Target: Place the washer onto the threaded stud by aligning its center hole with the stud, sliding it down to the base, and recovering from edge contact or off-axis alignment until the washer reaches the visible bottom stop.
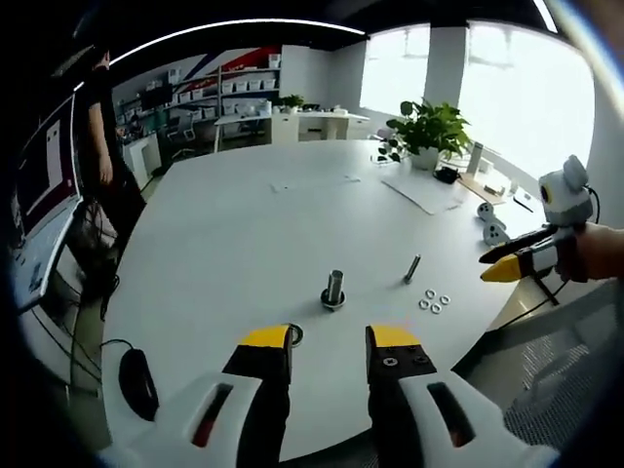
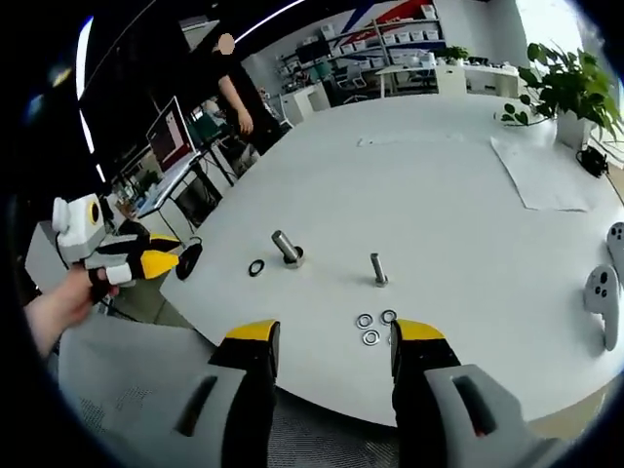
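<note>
Washers (image 2: pixel 372 328) lie loose in a small cluster near the counter (image 2: pixel 439 195) edge closest to the person, just ahead of the right hand-held gripper (image 2: pixel 331 343); in the left gripper view the same cluster (image 1: pixel 434 301) sits to the right of the studs. One darker ring (image 2: pixel 256 267) rests apart, just beside the wide-based stud (image 2: pixel 287 247). A slimmer threaded stud (image 2: pixel 377 269) stands upright between that stud and the cluster, its base touching the counter.

Gripper state: the left hand-held gripper (image 1: pixel 330 343) is released, jaws parted with nothing between them. The right one is likewise spread and empty.

Handling judgement: each washer looks thin, stiff, light and smooth — likely to skid on the glossy white surface and hard to lift while lying flat. Take hold across the outer rim, pinching opposite edges and leaving the center hole clear; tipping it up against one jaw may help. A tilted washer will likely catch on the threads, so keep it level over the stud tip.

Clearance: the near counter edge runs close beneath the cluster — a nudged washer could slide off. Open surface extends well beyond the studs toward the far side. White controllers (image 2: pixel 604 292) lie at the right edge, well apart.
</note>
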`<state>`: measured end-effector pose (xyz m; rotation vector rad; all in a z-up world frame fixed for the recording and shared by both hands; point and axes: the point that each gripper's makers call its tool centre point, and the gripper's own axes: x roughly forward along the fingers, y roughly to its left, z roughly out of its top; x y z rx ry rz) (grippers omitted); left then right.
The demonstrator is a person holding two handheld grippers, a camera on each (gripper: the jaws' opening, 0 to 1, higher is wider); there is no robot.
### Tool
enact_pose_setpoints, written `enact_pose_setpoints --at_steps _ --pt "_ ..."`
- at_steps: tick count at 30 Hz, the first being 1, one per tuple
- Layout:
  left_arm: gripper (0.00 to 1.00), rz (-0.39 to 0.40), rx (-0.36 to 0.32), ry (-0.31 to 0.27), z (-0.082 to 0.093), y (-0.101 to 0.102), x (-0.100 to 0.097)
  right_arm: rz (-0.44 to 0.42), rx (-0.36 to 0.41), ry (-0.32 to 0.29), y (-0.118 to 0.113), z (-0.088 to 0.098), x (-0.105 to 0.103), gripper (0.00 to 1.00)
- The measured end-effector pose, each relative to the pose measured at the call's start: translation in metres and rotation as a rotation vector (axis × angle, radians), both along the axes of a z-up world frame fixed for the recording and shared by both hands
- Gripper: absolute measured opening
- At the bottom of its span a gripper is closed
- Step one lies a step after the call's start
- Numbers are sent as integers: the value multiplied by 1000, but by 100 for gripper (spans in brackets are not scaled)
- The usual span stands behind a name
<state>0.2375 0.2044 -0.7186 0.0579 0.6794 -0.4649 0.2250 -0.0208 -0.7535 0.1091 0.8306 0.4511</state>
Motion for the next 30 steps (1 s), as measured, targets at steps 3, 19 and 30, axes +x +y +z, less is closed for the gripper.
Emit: enact_pose_setpoints --at_steps 3,19,30 --pt "28 -1 -8 4 -1 -1 0 10 -11 8 1 -5 -5 48" --pt "28 -58 7 -6 -2 -10 -2 59 -43 -35 5 -3 -1 48" --pt "28 -55 4 8 -4 -10 -3 64 -57 -18 2 -9 -3 48"
